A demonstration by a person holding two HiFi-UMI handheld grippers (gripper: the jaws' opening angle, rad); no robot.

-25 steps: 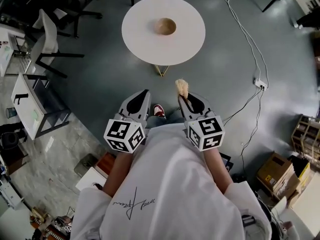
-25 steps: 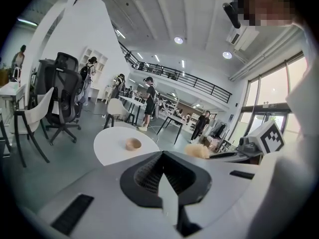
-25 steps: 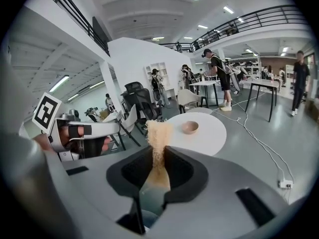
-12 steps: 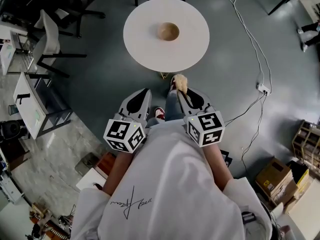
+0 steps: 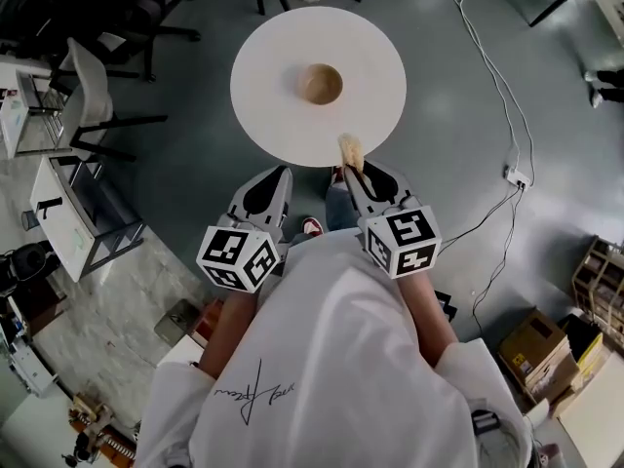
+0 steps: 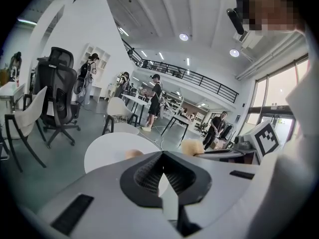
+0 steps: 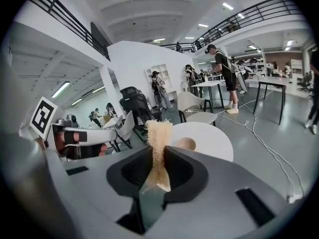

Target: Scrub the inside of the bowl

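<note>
- right gripper (image 7: 158, 166): fingers clenched on tan fibrous scrubber (image 7: 159, 133), tuft sticks out past the tips
- left gripper (image 6: 162, 173): fingers clenched together, nothing between them
- head view: scrubber tip lines up with the near edge of the round white counter (image 5: 263, 86)
- wooden bowl (image 5: 320, 84): upright near counter centre, well apart from both grippers

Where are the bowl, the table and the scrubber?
bowl (image 5: 320, 84), head view, its hollow middle.
table (image 5: 268, 76), head view, bare top left of the bowl.
scrubber (image 7: 159, 133), right gripper view, its fluffy tip.
</note>
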